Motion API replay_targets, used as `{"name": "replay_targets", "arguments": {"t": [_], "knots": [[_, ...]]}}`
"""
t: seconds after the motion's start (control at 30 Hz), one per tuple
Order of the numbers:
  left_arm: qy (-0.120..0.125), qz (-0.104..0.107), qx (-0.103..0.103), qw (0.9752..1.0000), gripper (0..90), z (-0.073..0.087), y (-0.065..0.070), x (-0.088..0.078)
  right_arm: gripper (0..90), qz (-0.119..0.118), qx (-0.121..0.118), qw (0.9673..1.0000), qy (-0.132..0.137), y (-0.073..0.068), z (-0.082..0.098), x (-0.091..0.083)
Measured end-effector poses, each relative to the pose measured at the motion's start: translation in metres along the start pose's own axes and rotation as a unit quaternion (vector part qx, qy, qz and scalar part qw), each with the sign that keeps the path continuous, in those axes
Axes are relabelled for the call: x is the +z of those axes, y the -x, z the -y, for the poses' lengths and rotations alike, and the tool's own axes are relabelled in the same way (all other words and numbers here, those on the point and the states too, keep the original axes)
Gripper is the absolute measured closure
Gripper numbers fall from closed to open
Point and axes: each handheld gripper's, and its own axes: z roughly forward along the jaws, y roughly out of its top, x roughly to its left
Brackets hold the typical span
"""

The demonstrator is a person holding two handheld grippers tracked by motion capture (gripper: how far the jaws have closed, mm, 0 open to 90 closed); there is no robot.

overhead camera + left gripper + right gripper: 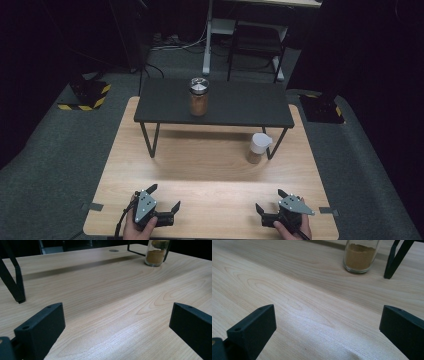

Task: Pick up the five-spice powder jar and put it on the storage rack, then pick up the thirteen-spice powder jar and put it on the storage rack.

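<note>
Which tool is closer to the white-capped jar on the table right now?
Right. The right tool sits at the near edge almost straight below the white-capped jar; the left tool is far off to the jar's left. Both are open and empty.

Left hand-held gripper point(163, 199) jaws wide, right hand-held gripper point(270, 199) likewise

The high view looks forward and down from above the worktop's point(210, 170) near edge. Each gripper view sits low, close to the wood, facing away from that edge. Both share the small jar point(155, 253) beside the stand's leg point(395, 258).
</note>
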Motion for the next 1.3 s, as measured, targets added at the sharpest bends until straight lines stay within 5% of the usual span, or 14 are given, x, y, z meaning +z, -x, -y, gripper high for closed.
{"name": "replay_targets", "arguments": {"t": [0.53,0.7,0.97,1.3], "knots": [[-0.004,0.007,-0.011,0.9999,0.5,-0.003,-0.008,0.004,0.5,0.001,0.003,1.0000,0.009,-0.001,0.003,-0.002],[-0.010,0.014,0.013,0.9998,0.5,-0.005,-0.006,0.005,0.5,0.004,0.003,0.9999,0.009,-0.002,0.003,-0.002],[0.003,0.012,-0.018,0.9998,0.5,0.000,-0.011,0.003,0.5,0.000,0.003,1.0000,0.003,-0.001,0.001,-0.001],[0.005,0.018,-0.015,0.9997,0.5,0.001,-0.012,0.003,0.5,0.013,0.008,0.9998,0.008,-0.007,0.003,-0.001]]}}
